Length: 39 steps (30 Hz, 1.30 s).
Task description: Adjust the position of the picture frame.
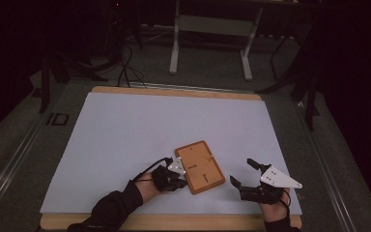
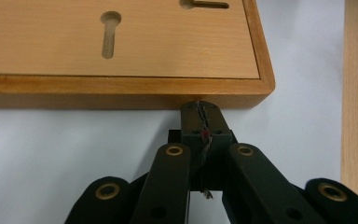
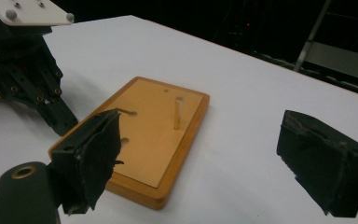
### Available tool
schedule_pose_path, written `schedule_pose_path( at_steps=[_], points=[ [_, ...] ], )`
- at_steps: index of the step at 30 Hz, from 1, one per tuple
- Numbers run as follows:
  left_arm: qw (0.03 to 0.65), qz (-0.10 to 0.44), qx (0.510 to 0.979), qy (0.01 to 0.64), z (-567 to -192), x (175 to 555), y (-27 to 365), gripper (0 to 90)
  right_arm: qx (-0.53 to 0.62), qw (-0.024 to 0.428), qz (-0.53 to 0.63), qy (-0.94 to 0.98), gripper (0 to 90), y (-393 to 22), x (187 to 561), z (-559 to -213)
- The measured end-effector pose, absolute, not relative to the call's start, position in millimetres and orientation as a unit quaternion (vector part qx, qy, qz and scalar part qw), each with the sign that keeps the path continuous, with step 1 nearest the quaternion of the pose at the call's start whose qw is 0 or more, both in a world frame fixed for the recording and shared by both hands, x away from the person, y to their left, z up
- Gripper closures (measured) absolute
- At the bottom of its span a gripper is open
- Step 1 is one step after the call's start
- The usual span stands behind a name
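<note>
**Wooden board at the tips of the closed left hand-held gripper**

Wooden and flat, the board (image 1: 199,166) lies on the white table (image 1: 125,140), toward the near edge and a little right of the middle, turned at a slant to that edge. Its top carries keyhole-shaped slots, and the right gripper view shows a thin upright peg (image 3: 179,113) standing in it. The left hand-held gripper (image 2: 200,109) has its jaws pressed together with nothing between them, and their tips meet the board's side edge close to one corner. The right hand-held gripper (image 1: 244,172) sits nearer the table's right near corner, apart from the board, its jaws spread wide and empty, pointed toward the board. A sleeved forearm (image 1: 113,208) comes in over the table's near edge behind the left hand-held gripper.
</note>
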<state>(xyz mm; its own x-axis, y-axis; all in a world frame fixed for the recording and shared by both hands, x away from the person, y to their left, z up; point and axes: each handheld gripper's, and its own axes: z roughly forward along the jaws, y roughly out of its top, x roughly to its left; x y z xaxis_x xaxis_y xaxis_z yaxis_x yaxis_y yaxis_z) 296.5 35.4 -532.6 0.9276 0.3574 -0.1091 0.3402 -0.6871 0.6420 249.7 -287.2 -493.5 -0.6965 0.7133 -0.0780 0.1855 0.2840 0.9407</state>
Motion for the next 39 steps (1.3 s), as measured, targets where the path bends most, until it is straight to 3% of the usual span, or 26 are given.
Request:
schedule_pose_path(
  at_steps=[22, 39],
  points=[
    [0.341, 0.006, 0.927, 0.155, -530.7, 295.9, -13.2, 89.9, 0.297, 0.253, 0.52, 0.76, 13.2, -288.7, 249.7, -493.3],
    [0.363, 0.029, 0.91, 0.2, -505.2, 320.2, 15.1, 89.9, 0.296, 0.254, 0.521, 0.759, 13.2, -288.3, 249.7, -493.3]
  ],
)
